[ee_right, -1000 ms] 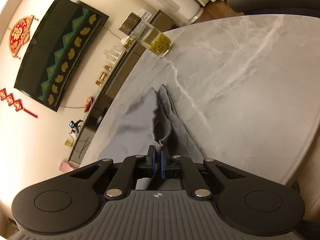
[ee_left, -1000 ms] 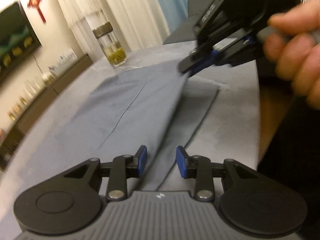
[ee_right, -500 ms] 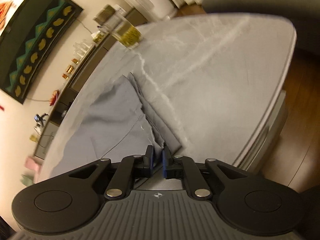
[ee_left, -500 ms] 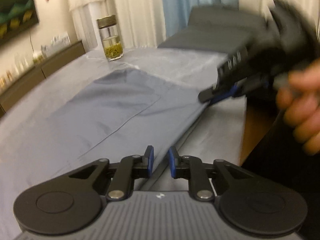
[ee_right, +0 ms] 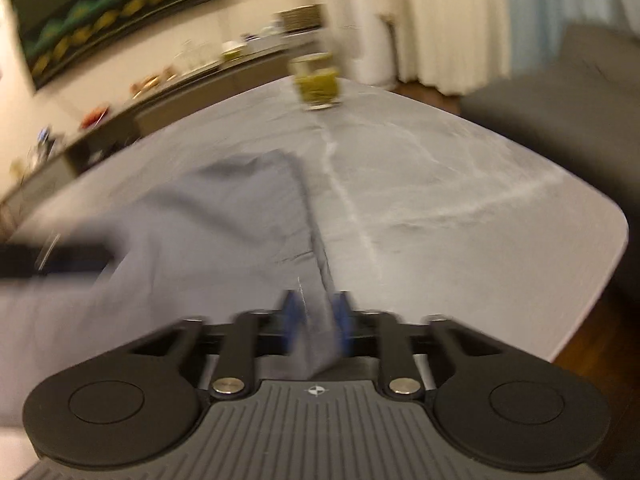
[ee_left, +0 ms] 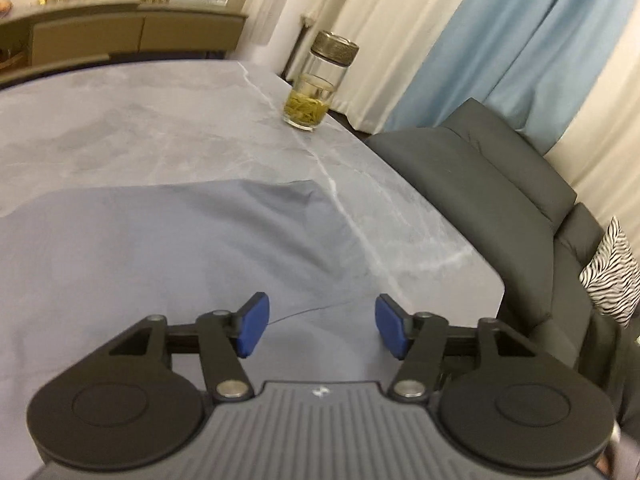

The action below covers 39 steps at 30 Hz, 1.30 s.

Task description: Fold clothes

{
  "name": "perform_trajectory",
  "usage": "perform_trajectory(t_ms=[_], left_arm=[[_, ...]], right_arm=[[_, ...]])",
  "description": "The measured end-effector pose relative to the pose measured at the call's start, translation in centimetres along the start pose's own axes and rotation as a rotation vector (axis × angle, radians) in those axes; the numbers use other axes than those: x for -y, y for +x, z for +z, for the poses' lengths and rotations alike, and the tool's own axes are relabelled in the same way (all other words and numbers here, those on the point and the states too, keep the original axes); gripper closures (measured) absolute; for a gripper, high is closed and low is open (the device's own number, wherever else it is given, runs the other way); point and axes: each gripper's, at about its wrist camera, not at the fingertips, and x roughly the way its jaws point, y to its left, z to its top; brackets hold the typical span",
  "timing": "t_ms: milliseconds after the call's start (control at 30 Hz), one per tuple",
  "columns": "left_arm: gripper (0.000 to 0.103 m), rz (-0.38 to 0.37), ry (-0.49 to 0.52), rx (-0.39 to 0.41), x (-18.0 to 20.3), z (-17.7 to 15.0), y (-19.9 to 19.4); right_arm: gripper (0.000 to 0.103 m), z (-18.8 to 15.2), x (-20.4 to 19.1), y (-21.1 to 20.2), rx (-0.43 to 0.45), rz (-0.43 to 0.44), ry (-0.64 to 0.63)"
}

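My left tool (ee_left: 322, 326) hangs wide apart over the cloth (ee_left: 160, 256), blue pads well separated, nothing between them. The cloth lies flat on the table (ee_left: 120, 128), filling the lower left of the left view, its far corner near the white vein in the marble. A jar (ee_left: 318, 84) with green leaves stands upper centre, at the table's far edge, well apart from the cloth. A dark sofa (ee_left: 500, 192) fills the right side, a striped cushion (ee_left: 612, 272) at its right edge.

In the right view, all blurred, my right tool (ee_right: 316, 324) sits bottom centre, pads slightly parted with a cloth (ee_right: 200, 232) fold between them; I cannot tell whether they pinch it. The cloth spreads left of centre. The jar (ee_right: 318, 82) shows top centre.
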Motion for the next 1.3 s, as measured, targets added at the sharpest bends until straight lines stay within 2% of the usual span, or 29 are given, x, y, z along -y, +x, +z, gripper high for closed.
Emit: perform_trajectory(t_ms=[67, 233, 367, 433, 500, 600, 633, 667, 700, 733, 767, 800, 833, 900, 933, 967, 1033, 1100, 1167, 1200, 1233, 1300], left_arm=[[0.039, 0.002, 0.024, -0.028, 1.1, 1.3, 1.5], [0.035, 0.081, 0.208, -0.126, 4.4, 2.5, 5.0], [0.035, 0.14, 0.335, -0.205, 5.7, 2.2, 7.4], [0.035, 0.151, 0.344, -0.206, 5.8, 2.1, 7.8], [0.035, 0.11, 0.296, -0.192, 5.3, 2.4, 7.6], [0.035, 0.085, 0.239, -0.173, 4.8, 3.0, 6.9], [0.035, 0.084, 0.233, -0.176, 4.8, 3.1, 7.0], [0.035, 0.087, 0.234, -0.185, 5.0, 3.1, 7.3], [0.035, 0.089, 0.236, -0.194, 5.1, 3.2, 7.6], [0.035, 0.091, 0.237, -0.202, 5.3, 3.2, 7.8], [0.035, 0.093, 0.238, -0.211, 5.4, 3.2, 8.1], [0.034, 0.096, 0.239, -0.219, 5.6, 3.3, 8.4], [0.034, 0.098, 0.24, -0.228, 5.7, 3.3, 8.6], [0.035, 0.105, 0.247, -0.253, 6.1, 3.3, 9.4], [0.035, 0.11, 0.256, -0.279, 6.2, 3.1, 10.3], [0.035, 0.115, 0.263, -0.303, 6.4, 2.9, 11.1], [0.033, 0.125, 0.286, -0.335, 6.8, 2.8, 12.2], [0.029, 0.13, 0.313, -0.347, 7.4, 2.7, 12.6], [0.032, 0.15, 0.337, -0.341, 7.6, 2.4, 12.5], [0.043, 0.159, 0.352, -0.336, 7.6, 2.2, 12.4], [0.071, 0.175, 0.367, -0.325, 7.6, 2.0, 12.1], [0.094, 0.189, 0.378, -0.294, 7.1, 1.9, 11.2]], right_arm=[[0.099, -0.6, -1.5, -0.7, 0.051, -0.007, -0.102], [0.1, -2.6, -5.8, -3.2, 0.233, -0.001, -0.4], [0.102, -3.3, -7.2, -3.8, 0.294, 0.028, -0.496], [0.102, -2.9, -6.7, -3.3, 0.26, 0.037, -0.455], [0.101, -1.5, -4.7, -2.2, 0.193, 0.031, -0.309], [0.099, -0.2, -1.9, -1.2, 0.129, 0.044, -0.154], [0.088, 0.0, -1.3, -0.9, 0.114, 0.037, -0.124], [0.059, 0.1, -0.9, -0.8, 0.113, 0.025, -0.107], [0.04, 0.2, -0.7, -0.8, 0.122, 0.003, -0.093], [0.012, 0.4, -0.4, -0.7, 0.132, -0.02, -0.08], [0.01, 0.6, -0.2, -0.6, 0.136, -0.044, -0.067], [0.011, 0.9, 0.1, -0.2, 0.12, -0.041, -0.054], [0.016, 1.0, 0.3, 0.3, 0.096, -0.02, -0.039], [0.038, 1.3, 0.8, 1.3, 0.049, 0.02, -0.008], [0.061, 1.4, 0.8, 1.4, 0.044, 0.031, -0.018], [0.078, 1.5, 0.8, 1.6, 0.04, 0.043, -0.028], [0.09, 1.3, 1.0, 1.6, 0.033, 0.073, -0.054], [0.093, 1.2, 0.3, 1.3, 0.064, 0.055, -0.13], [0.094, 0.8, -1.6, 0.2, 0.149, 0.016, -0.265], [0.094, 0.6, -2.2, -0.2, 0.182, 0.004, -0.318], [0.094, 0.4, -2.7, -0.5, 0.207, 0.002, -0.359], [0.094, 0.1, -3.5, -0.7, 0.244, -0.008, -0.425]])
